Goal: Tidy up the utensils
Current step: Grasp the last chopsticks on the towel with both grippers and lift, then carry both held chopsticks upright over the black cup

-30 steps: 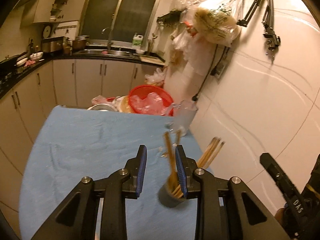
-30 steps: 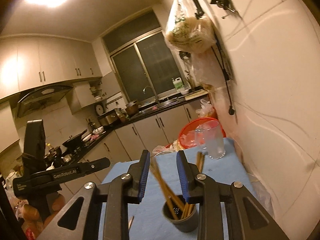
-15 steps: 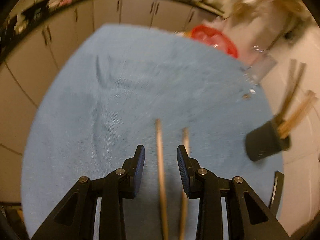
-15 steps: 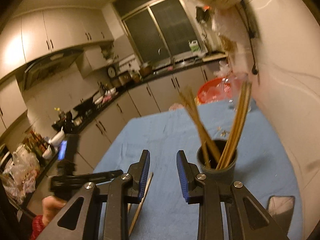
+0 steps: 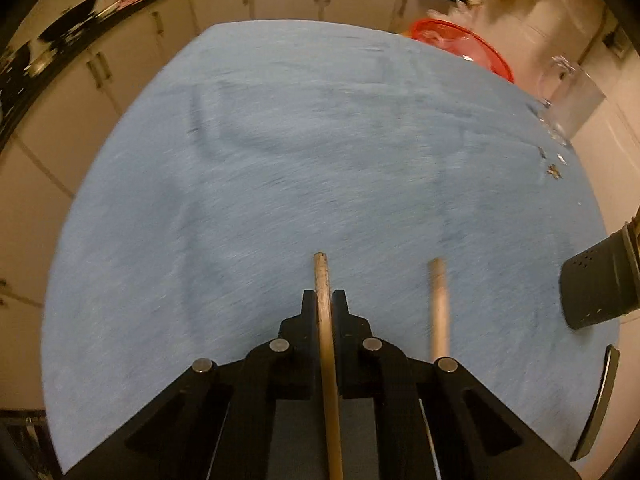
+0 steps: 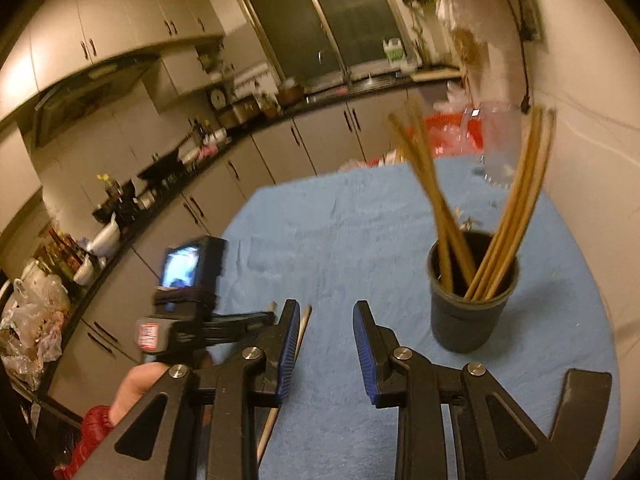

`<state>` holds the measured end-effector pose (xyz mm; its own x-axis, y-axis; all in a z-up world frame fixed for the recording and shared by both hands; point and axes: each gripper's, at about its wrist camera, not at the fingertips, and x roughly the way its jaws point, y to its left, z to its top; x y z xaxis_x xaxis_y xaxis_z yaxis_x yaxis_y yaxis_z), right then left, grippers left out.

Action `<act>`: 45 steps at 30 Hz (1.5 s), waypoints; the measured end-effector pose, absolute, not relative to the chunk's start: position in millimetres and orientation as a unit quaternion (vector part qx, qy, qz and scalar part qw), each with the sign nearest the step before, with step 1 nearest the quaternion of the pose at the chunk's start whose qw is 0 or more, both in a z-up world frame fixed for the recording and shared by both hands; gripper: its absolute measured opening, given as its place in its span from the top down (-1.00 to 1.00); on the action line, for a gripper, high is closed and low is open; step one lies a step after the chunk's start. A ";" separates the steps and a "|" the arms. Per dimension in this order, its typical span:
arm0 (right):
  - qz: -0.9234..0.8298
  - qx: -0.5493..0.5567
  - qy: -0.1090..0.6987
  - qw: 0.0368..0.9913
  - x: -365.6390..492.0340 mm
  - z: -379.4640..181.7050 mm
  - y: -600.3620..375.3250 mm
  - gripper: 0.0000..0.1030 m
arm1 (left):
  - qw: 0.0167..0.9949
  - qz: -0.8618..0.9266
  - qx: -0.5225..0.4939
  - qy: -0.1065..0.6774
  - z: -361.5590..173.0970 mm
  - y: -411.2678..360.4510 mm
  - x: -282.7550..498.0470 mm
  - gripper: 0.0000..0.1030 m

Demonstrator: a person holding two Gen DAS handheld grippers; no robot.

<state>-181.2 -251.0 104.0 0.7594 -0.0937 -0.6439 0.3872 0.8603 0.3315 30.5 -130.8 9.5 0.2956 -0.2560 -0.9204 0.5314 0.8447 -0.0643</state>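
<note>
Left tool (image 5: pixel 324 304) is clamped on one chopstick (image 5: pixel 323 280); its jaws have just been closing and the stick sits between them, pads pressing it. The stick's long axis runs along the tool's own line, tip poking out toward the far side of the counter. A second chopstick (image 5: pixel 438 308) lies loose on the blue cloth (image 5: pixel 280 160) just right of the left tool, roughly parallel to the held one.

Right tool (image 6: pixel 326 344) stands apart, nothing between its pads. The loose chopstick (image 6: pixel 302 322) shows just left of its left finger, so the right tool looks like the nearer one for it; a small shift left would line it up, judging by this view.

Target holder, a dark cup (image 6: pixel 472 304), stands upright on the cloth to the right and slightly far of the right tool, already holding a bundle of chopsticks (image 6: pixel 516 208) that fan out. In the left view the cup (image 5: pixel 596 284) sits at the far right edge, well apart from the held stick.

Counter is covered by wrinkled blue cloth; a red basin (image 5: pixel 464 44) and clear pitcher (image 5: pixel 572 100) sit at its far right. Kitchen cabinets behind, dim warm light, some motion blur
</note>
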 end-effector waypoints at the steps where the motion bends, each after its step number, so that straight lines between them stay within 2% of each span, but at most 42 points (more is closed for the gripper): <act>1: -0.126 0.231 0.335 0.905 -171.8 98.2 -250.1 0.41 | 0.795 -0.247 0.124 0.540 9.3 -119.6 30.2 0.85; 9: -0.087 0.308 0.473 0.821 -65.5 26.9 -260.4 0.41 | 0.790 -0.255 0.100 0.548 4.5 -79.3 28.4 0.86; 16: -0.135 0.270 0.541 0.785 -6.8 -8.9 -252.6 0.40 | 0.787 -0.263 0.109 0.547 4.2 -85.8 35.0 0.84; 18: -0.141 0.245 0.542 0.792 -0.7 -7.2 -248.4 0.60 | 0.787 -0.265 0.115 0.545 3.9 -91.5 40.0 0.84; 19: -0.145 0.236 0.544 0.792 0.5 -7.9 -246.1 0.77 | 0.788 -0.265 0.120 0.543 3.7 -94.9 41.6 0.85; 22: -0.145 0.222 0.545 0.795 1.6 -7.0 -242.4 0.84 | 0.791 -0.272 0.113 0.536 3.2 -104.6 44.4 0.86; 27: -0.118 0.254 0.483 0.830 -31.2 26.1 -249.0 0.85 | 0.804 -0.316 0.063 0.500 32.2 -95.5 29.5 0.86; 33: -0.086 0.250 0.342 0.902 -96.2 103.6 -240.2 0.85 | 0.848 -0.351 0.015 0.396 108.6 -66.2 -8.7 0.86; 37: -0.091 0.197 0.245 0.945 -140.9 141.6 -212.1 0.85 | 0.862 -0.355 0.012 0.361 131.2 -50.7 -33.7 0.86; 45: -0.107 0.148 0.177 0.967 -179.6 160.6 -177.4 0.85 | 0.873 -0.352 0.020 0.337 147.3 -47.4 -54.7 0.86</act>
